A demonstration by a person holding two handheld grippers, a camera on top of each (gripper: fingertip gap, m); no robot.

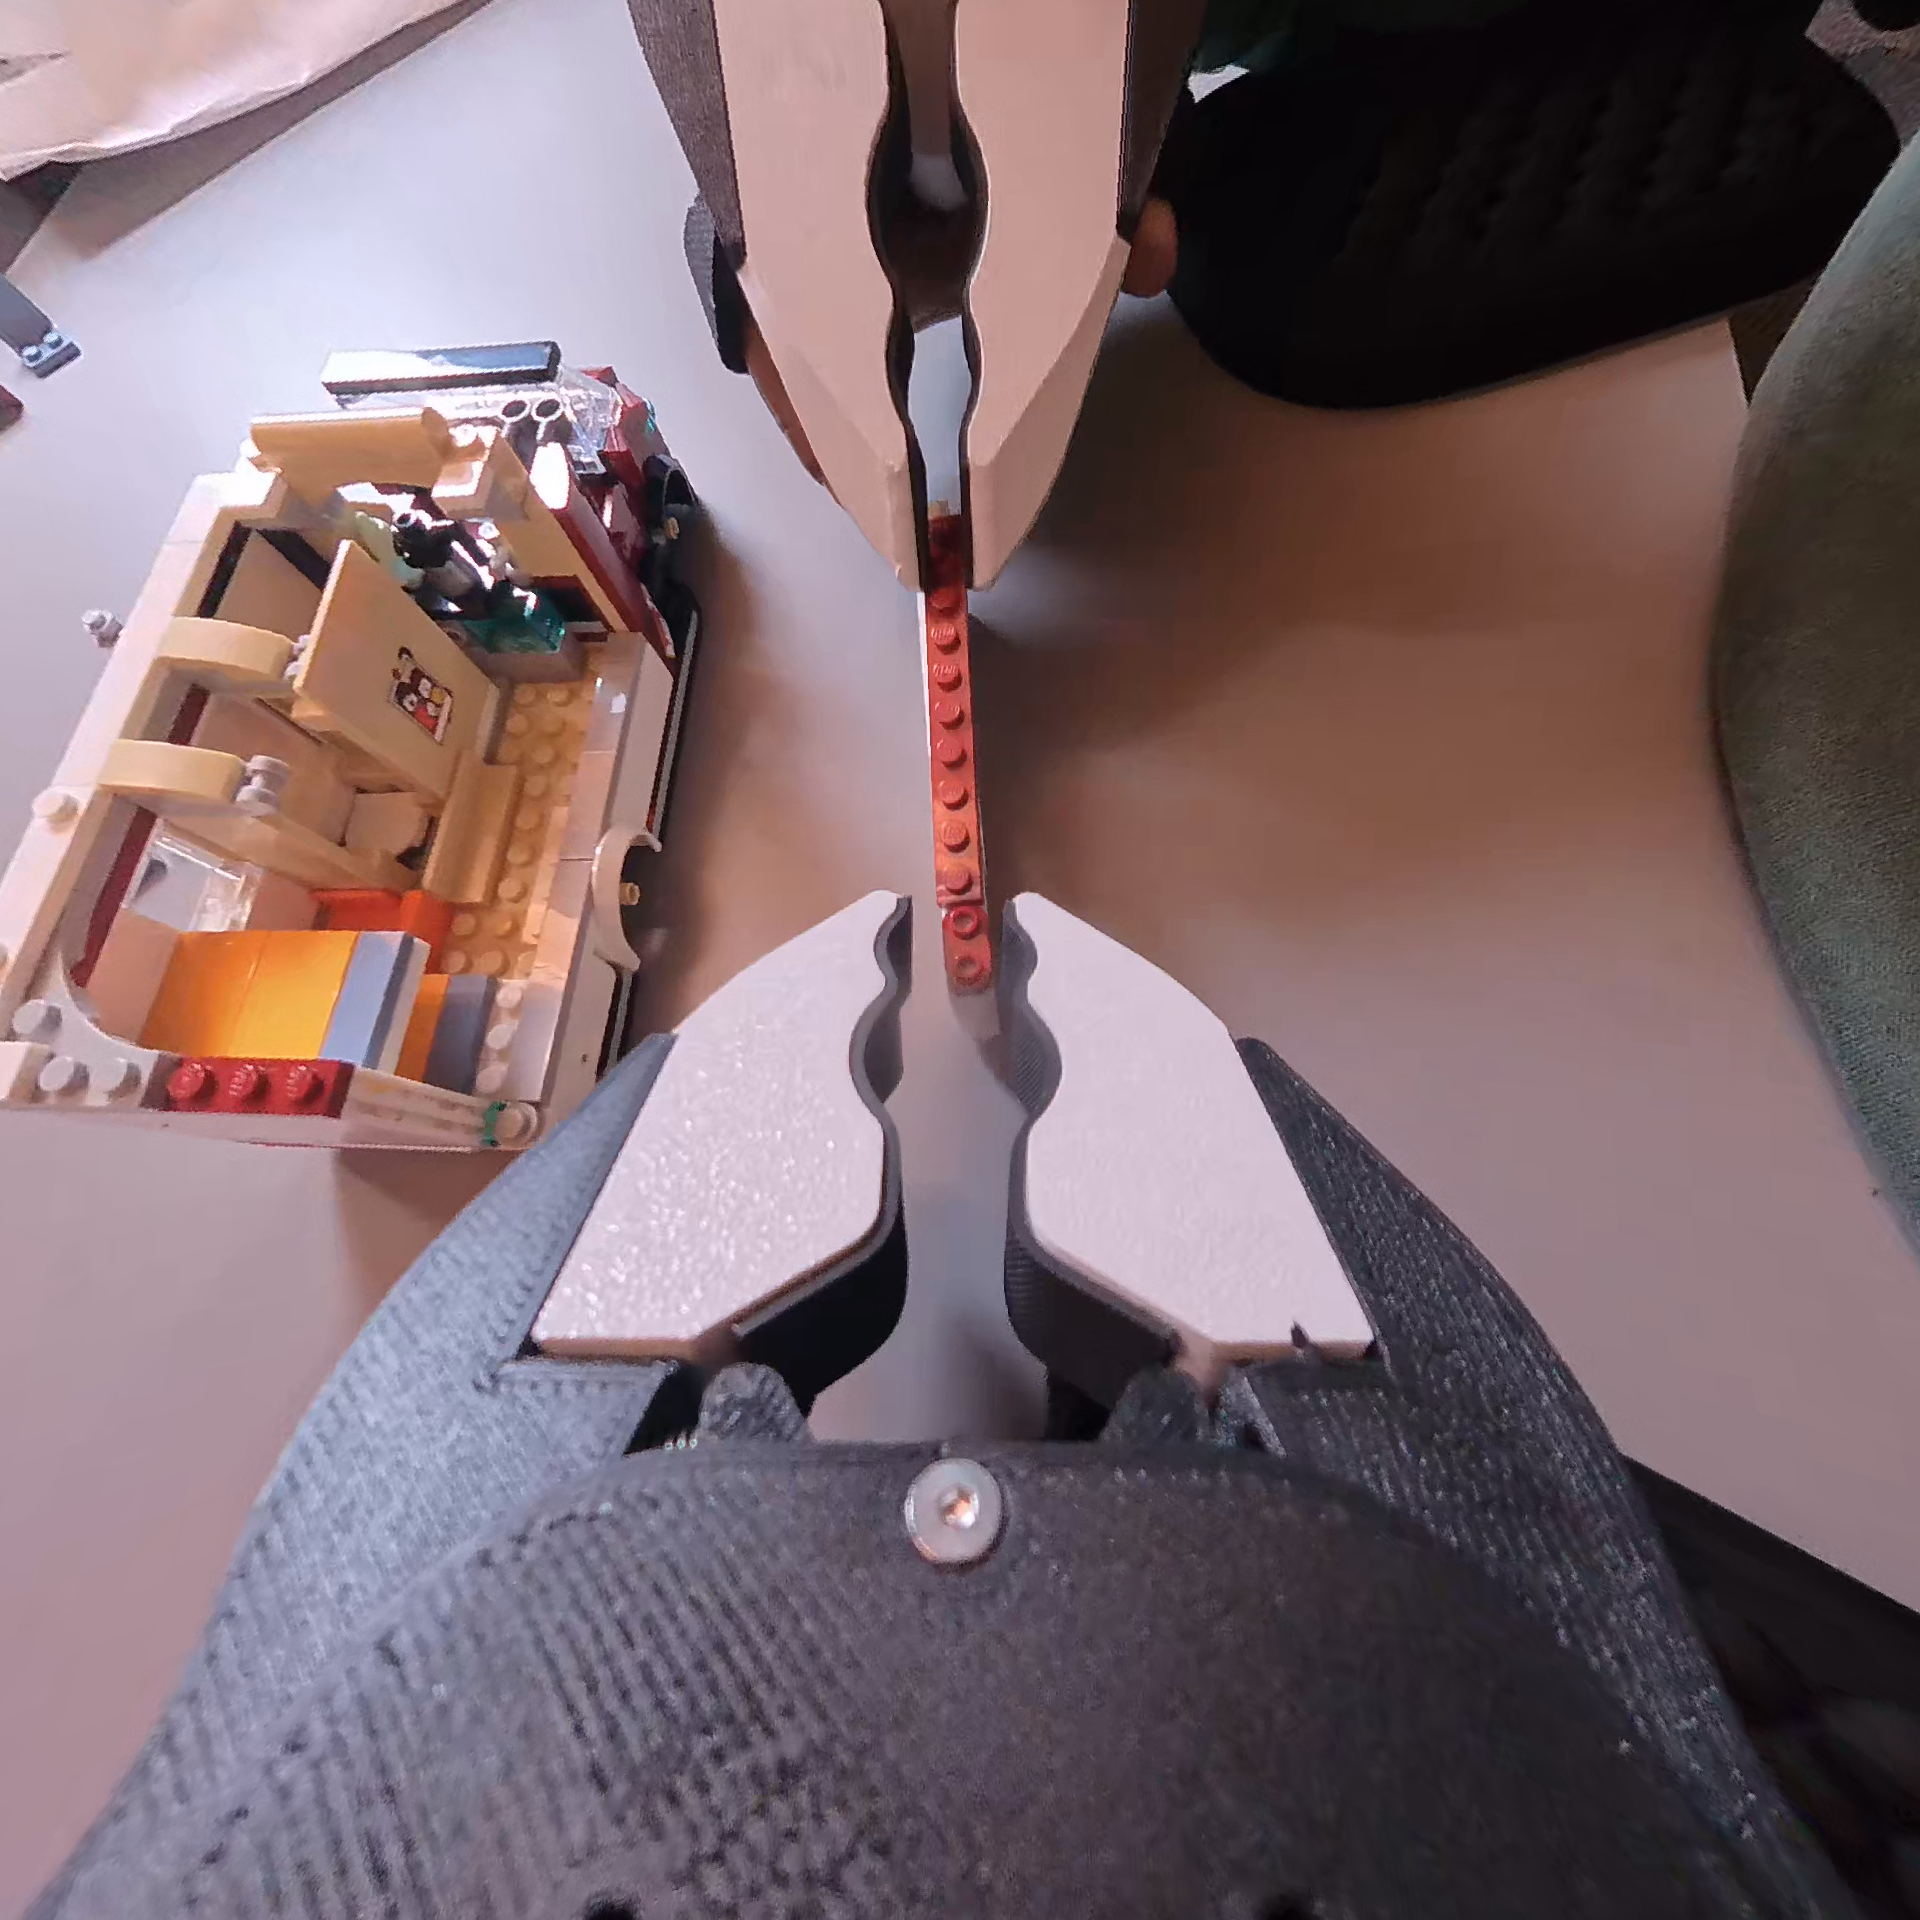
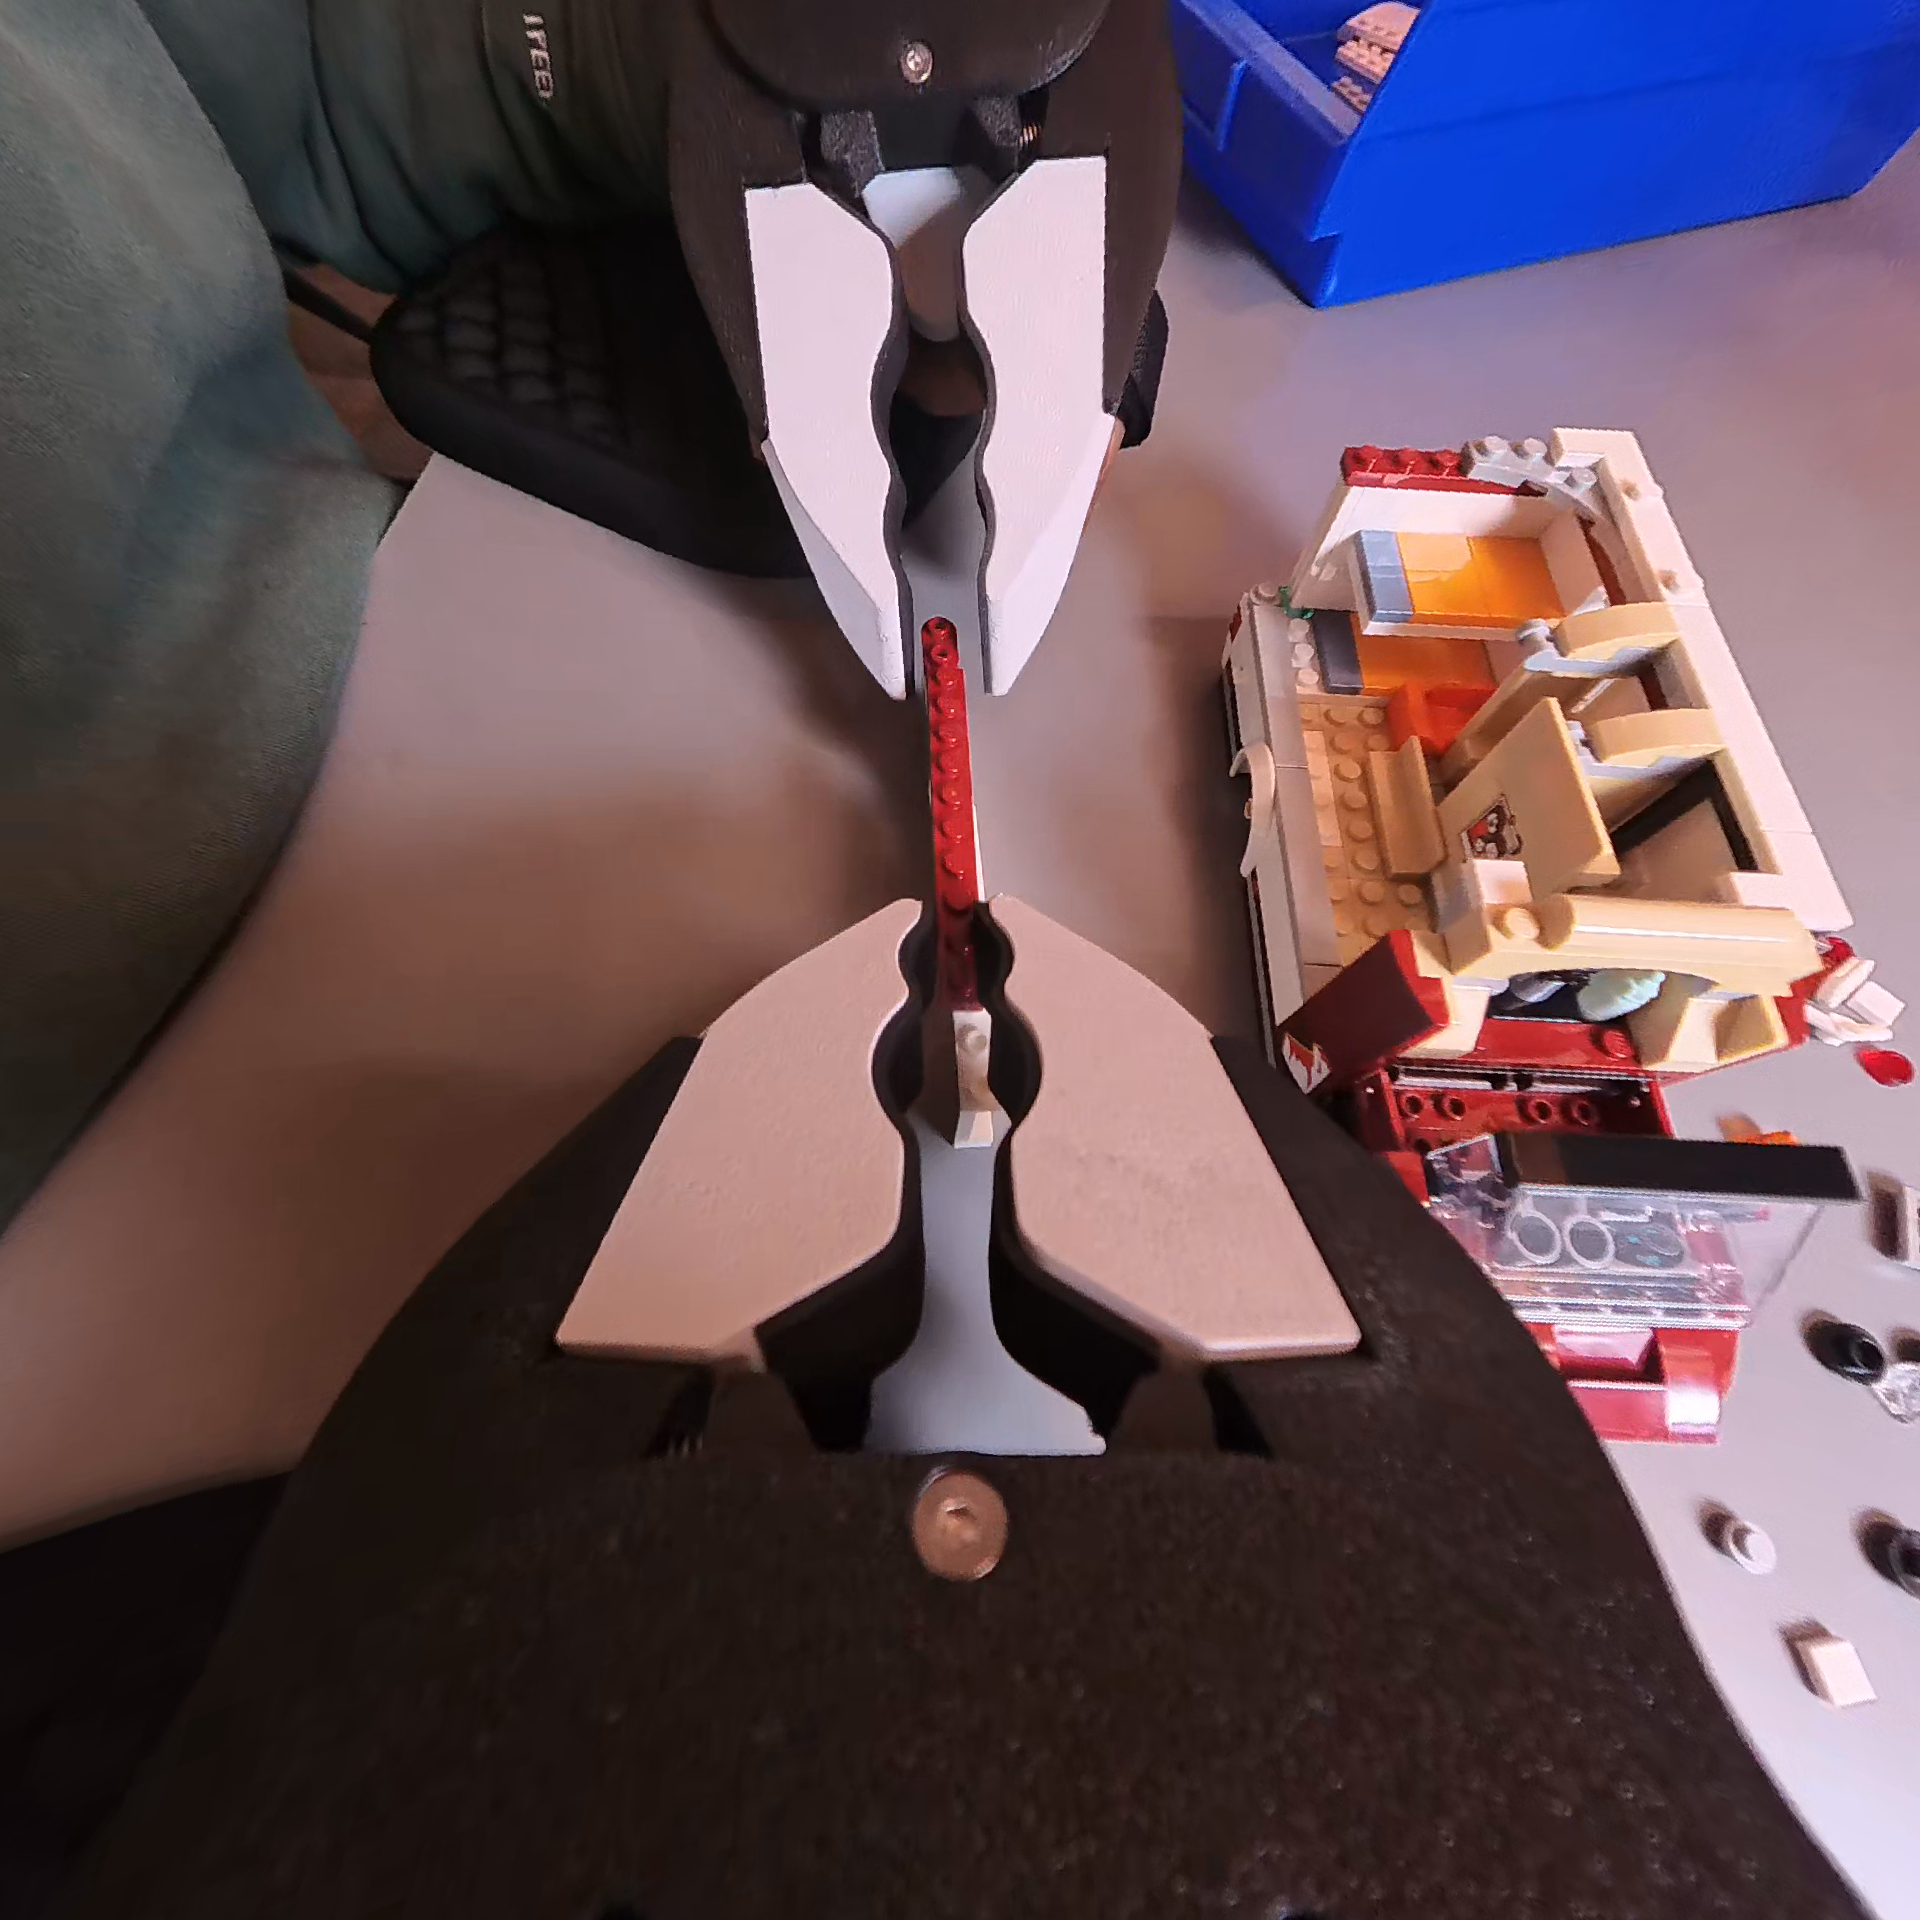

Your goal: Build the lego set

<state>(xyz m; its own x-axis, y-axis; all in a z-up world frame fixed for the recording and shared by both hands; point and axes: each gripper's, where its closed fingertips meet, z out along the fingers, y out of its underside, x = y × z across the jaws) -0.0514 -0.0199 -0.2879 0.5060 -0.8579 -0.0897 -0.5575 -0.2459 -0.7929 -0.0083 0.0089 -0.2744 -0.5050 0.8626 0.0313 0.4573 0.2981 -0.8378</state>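
A long thin red studded plate (image 1: 956, 748) hangs in the air above the grey table (image 1: 1351, 779), between my two grippers, which face each other. My right gripper (image 2: 956, 906) is shut on one end of the plate (image 2: 951, 790), where a small white piece (image 2: 971, 1049) sits between the fingers. It also shows in the left wrist view (image 1: 943, 577), clamped on the plate's far end. My left gripper (image 1: 958, 906) is open around the other end. A gap shows between its left pad (image 1: 883, 935) and the plate. It also shows in the right wrist view (image 2: 943, 681), with the plate tip between its spread tips.
A part-built brick vehicle model (image 1: 343, 790) with tan, white, orange and dark red parts stands on the table beside the grippers (image 2: 1507, 810). A blue bin (image 2: 1558, 135) stands behind it. Loose small pieces (image 2: 1829, 1673) lie near it. A green cushion (image 1: 1818, 727) borders the table's edge. Left tips to right tips: about 6 cm.
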